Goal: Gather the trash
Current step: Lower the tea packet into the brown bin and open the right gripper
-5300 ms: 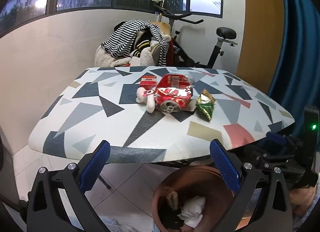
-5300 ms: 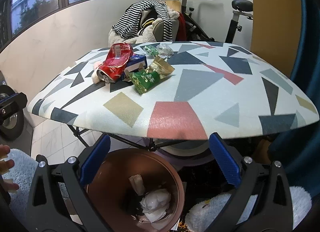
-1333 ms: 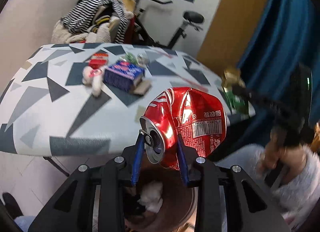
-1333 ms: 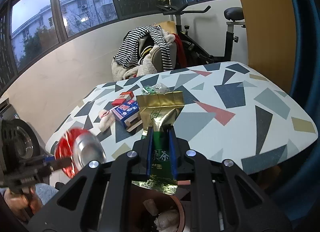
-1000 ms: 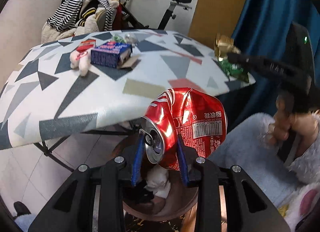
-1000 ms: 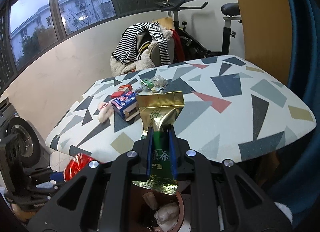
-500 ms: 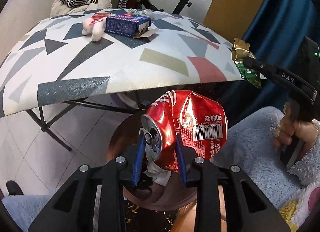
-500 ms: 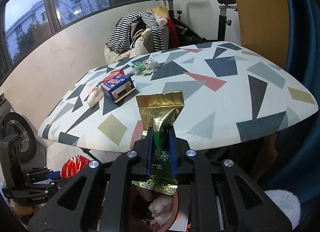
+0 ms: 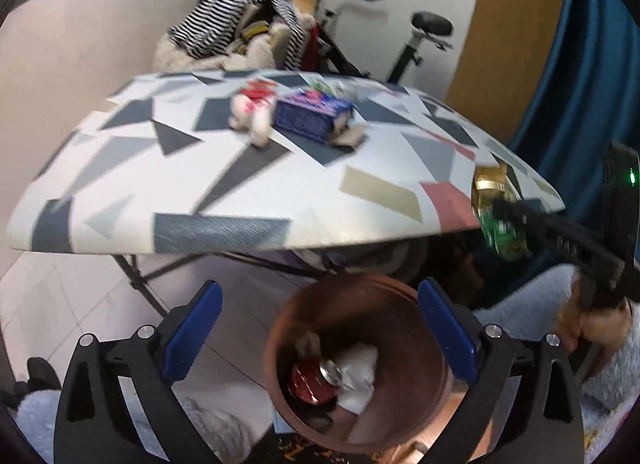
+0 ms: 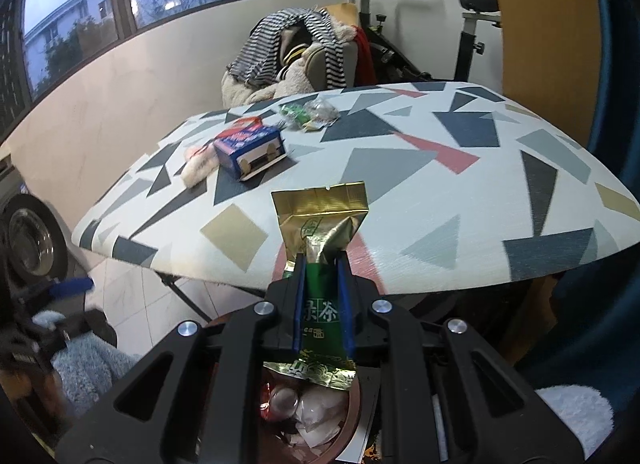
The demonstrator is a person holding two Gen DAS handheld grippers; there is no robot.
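My left gripper [image 9: 320,292] hangs over the brown bin [image 9: 420,384], its jaws opening wide with nothing between them. The crushed red can [image 9: 312,382] lies inside the bin on white paper trash. My right gripper [image 10: 321,264] is shut on a green and gold tea packet [image 10: 324,216], held just above the bin's rim [image 10: 354,404]; the can [image 10: 276,400] shows below it. In the left wrist view that right gripper [image 9: 504,208] and its packet [image 9: 500,232] are at the table's right edge, held by a hand.
The patterned table [image 9: 240,200] stands behind the bin and carries a blue box [image 9: 312,116], a pink plush toy [image 9: 252,120], a small red packet [image 9: 260,88] and crumpled wrappers [image 10: 308,114]. A clothes-laden chair [image 10: 288,52] and an exercise bike [image 10: 468,24] stand beyond.
The left jaws have sprung wide and the red can has dropped into the bin. The right gripper has sunk toward the bin with the tea packet still in it.
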